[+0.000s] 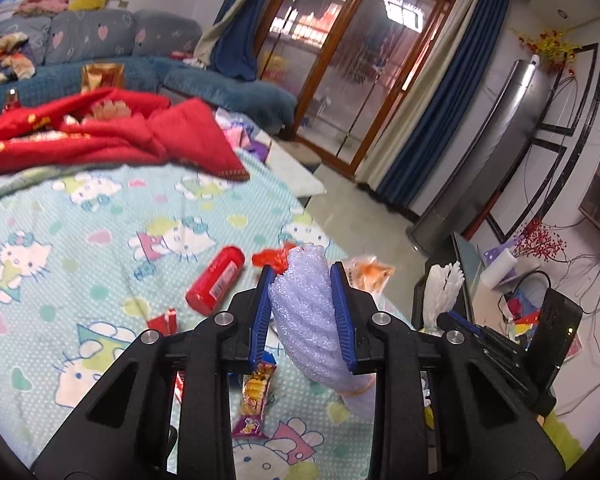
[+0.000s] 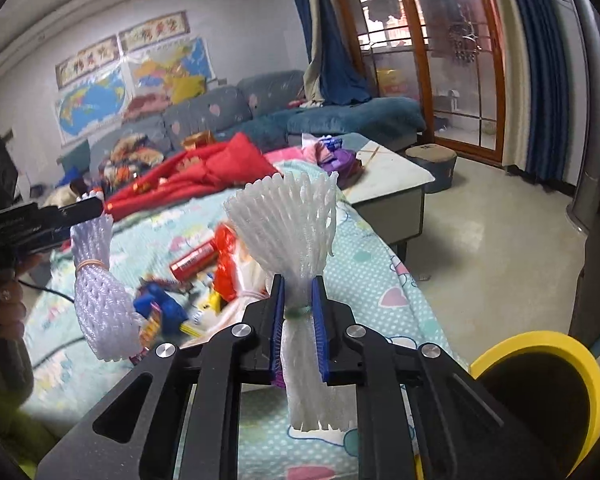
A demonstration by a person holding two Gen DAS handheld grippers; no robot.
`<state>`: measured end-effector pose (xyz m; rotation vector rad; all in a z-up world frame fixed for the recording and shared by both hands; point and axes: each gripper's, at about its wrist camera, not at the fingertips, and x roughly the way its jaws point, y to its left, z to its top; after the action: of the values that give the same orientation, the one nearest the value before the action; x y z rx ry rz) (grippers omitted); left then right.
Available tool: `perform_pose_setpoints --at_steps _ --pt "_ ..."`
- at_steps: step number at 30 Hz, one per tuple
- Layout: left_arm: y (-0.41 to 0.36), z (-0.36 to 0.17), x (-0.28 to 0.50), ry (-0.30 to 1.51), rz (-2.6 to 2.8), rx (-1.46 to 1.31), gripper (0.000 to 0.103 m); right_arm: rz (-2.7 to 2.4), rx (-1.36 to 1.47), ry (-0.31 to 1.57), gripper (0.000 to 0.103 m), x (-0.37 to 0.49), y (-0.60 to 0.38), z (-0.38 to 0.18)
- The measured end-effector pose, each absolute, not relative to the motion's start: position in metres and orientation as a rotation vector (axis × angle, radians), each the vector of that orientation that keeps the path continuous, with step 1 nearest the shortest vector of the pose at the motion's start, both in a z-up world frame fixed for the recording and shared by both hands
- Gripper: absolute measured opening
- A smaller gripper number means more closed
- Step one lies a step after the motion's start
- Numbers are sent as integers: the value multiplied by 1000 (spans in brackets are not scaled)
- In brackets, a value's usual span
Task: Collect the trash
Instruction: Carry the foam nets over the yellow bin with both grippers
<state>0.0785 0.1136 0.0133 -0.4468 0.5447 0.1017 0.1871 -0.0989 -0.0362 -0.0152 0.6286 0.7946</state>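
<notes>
Above the bed [image 1: 99,220], each gripper's fingers are pinching a foam net: left gripper [image 1: 303,308] a seemingly lavender foam net [image 1: 308,312], right gripper [image 2: 297,320] a white foam net [image 2: 287,220].

Left gripper [image 1: 302,280]: black frame, blue ribbed pads, silver pivot screws. Right gripper [image 2: 297,292]: the same black, blue and silver. Lavender-white foam fruit net [image 1: 310,316]: diagonal mesh weave, tan band. White foam fruit net [image 2: 287,224]: open lattice, green band at its neck. Blanket [image 1: 111,220]: pale turquoise with white dots, cartoon cats, and hearts in pink, yellow and green. Cylindrical wrapper [image 1: 215,282]: red with white label. Snack packet [image 1: 253,404]: purple and yellow. Quilt [image 1: 99,132]: red with gold motifs. Sofa [image 2: 227,112]: grey-blue with pink hearts. Curtains [image 1: 432,120]: blue. Bin rim [image 2: 580,364]: yellow
</notes>
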Motion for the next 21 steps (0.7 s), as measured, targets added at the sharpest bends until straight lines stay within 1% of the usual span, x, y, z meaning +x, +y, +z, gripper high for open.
perform_pose_setpoints --at_steps 5,12,21 --pt "106 30 58 493 100 -417 22 804 52 617 13 181 -111 -26" --pt "87 43 42 471 68 -388 22 808 99 581 13 171 -128 -12" --pt "35 52 42 463 -24 -314 22 740 152 541 13 164 -162 0"
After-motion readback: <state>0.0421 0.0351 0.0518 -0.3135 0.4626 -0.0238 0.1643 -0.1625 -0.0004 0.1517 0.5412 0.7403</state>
